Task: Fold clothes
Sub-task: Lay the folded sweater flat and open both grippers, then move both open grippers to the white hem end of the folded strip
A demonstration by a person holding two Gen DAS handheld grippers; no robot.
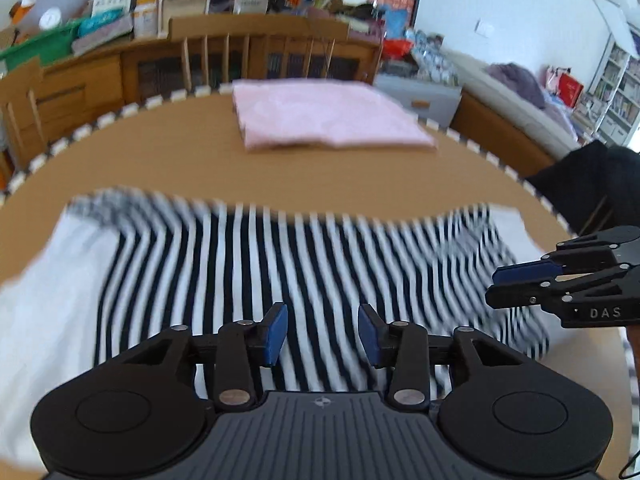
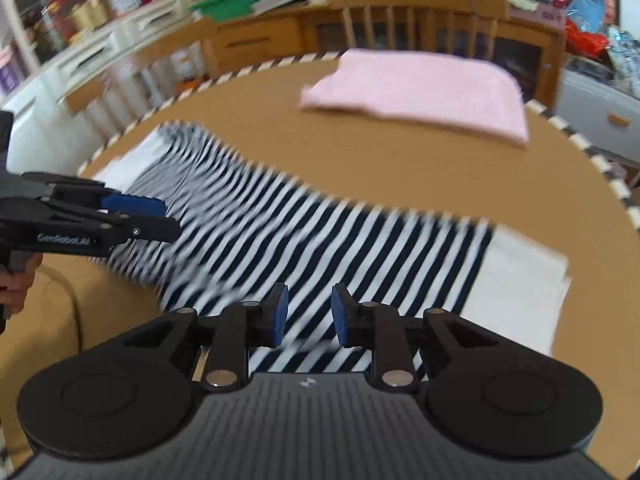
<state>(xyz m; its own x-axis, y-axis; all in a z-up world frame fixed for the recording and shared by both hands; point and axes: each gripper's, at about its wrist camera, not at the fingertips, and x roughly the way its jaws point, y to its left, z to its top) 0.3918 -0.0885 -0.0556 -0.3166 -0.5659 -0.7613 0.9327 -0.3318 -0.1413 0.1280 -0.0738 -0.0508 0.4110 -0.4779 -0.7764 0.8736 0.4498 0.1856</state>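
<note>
1. Striped shirt (image 1: 304, 272), black and white with plain white sleeves, lies spread flat on the round brown table (image 1: 320, 176), on the person's side of the folded pink garment (image 1: 328, 120), which sits well apart from it by the table's far rim.
2. Left gripper (image 1: 322, 334) hangs over the near part of the shirt's striped body; its blue pads (image 1: 276, 334) stand apart with only striped cloth showing in the gap below, nothing pinched.
3. Right gripper (image 2: 307, 314) is likewise over the shirt, toward the end with the white sleeve (image 2: 520, 276); its pads (image 2: 280, 314) are parted by a narrower gap and hold nothing.
4. Each gripper shows at the edge of the other's view, side by side above the shirt, apart from each other.
5. Both views are smeared, so fine wrinkles and hems on the shirt are hard to read.
6. Handling, as a judgement: the shirt looks like thin, light knit. It is soft and limp, will sag and drape when lifted, and may drag across the table.
7. Best hold, I judge: pinch at an edge, one gripper on each corner of the same side at hem or shoulder, so the fold comes over evenly.
8. Risk: a pinch in mid-cloth would likely bunch a single layer and skew the fold.
</note>
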